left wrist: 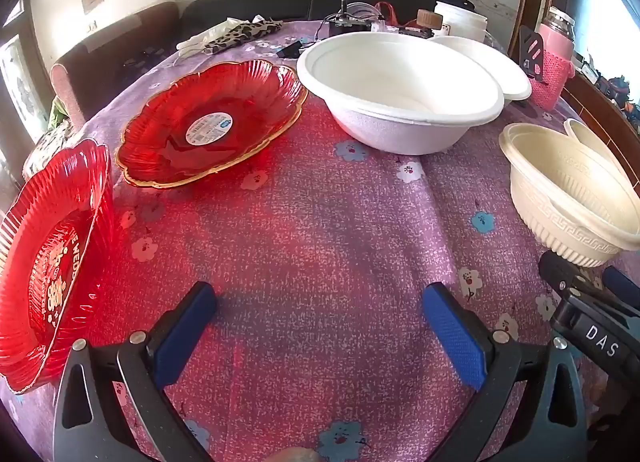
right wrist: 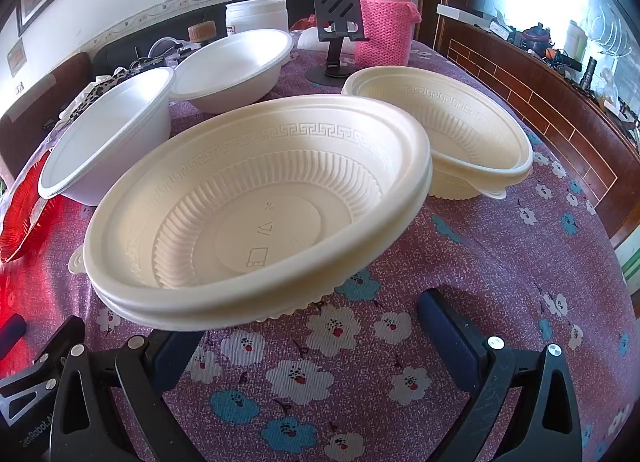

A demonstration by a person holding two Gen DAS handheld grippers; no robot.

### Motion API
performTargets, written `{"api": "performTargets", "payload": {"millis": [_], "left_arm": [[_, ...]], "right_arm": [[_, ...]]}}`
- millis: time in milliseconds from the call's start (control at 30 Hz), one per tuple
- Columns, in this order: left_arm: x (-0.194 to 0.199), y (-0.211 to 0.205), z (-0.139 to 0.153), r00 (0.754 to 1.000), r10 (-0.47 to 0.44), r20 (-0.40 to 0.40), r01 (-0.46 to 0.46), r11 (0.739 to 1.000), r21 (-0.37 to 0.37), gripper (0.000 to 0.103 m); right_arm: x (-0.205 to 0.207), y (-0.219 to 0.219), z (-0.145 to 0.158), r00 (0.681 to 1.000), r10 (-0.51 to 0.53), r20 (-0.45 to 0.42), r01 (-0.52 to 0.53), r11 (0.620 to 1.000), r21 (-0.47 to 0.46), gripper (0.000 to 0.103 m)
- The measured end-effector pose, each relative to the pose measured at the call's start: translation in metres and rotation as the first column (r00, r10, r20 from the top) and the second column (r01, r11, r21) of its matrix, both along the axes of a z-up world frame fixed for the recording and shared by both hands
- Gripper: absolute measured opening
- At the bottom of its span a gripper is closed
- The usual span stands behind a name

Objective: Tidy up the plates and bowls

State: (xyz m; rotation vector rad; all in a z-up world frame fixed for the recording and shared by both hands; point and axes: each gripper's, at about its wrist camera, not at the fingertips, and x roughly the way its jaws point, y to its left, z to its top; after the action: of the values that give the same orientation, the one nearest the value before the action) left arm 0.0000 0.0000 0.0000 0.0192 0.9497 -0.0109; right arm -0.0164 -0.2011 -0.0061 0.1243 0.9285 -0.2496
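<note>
Two red fluted plates lie on the purple floral tablecloth: one point(left wrist: 212, 126) at centre left, another point(left wrist: 52, 258) at the near left edge. Two white foam bowls point(left wrist: 400, 90) point(right wrist: 236, 66) stand behind. Two cream ribbed bowls stand at right: the near one point(right wrist: 260, 206) just ahead of my right gripper point(right wrist: 312, 326), the far one point(right wrist: 440, 130) behind it. My left gripper point(left wrist: 320, 326) is open and empty over bare cloth. My right gripper is open, its left finger under the near cream bowl's rim.
A pink knitted-sleeve flask point(right wrist: 386, 6), a black phone stand point(right wrist: 336, 26), a white jar point(right wrist: 256, 14) and cables clutter the table's far side. A wooden ledge point(right wrist: 560, 102) runs along the right. The right gripper's body point(left wrist: 592, 322) shows in the left wrist view.
</note>
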Motion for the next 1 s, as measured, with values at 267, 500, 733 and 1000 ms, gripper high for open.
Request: {"api": "performTargets", "payload": {"millis": [267,500,733,1000], "left_arm": [[0.0003,-0.0003,0.0001,1.000,0.000,0.001,0.000,1.000,0.000,0.103],[0.0000,0.0001,0.0000,1.000,0.001,0.003,-0.001,1.000,-0.003,0.103],[-0.0001,0.0001,0.0000,1.000,0.002,0.004,-0.002,1.000,-0.003,0.103],[-0.0002,0.0035,0.0007,1.000,0.005,0.004,-0.005,1.000,-0.003,0.103]], "right_arm": [[0.0001,0.0000,-0.0001,1.000,0.000,0.001,0.000,1.000,0.000,0.102],[0.0001,0.0000,-0.0001,1.000,0.000,0.001,0.000,1.000,-0.001,0.102],[0.0001,0.0001,-0.0001,1.000,0.000,0.001,0.000,1.000,-0.001,0.102],[0.0001,0.0001,-0.0001,1.000,0.000,0.001,0.000,1.000,-0.001,0.102]]}}
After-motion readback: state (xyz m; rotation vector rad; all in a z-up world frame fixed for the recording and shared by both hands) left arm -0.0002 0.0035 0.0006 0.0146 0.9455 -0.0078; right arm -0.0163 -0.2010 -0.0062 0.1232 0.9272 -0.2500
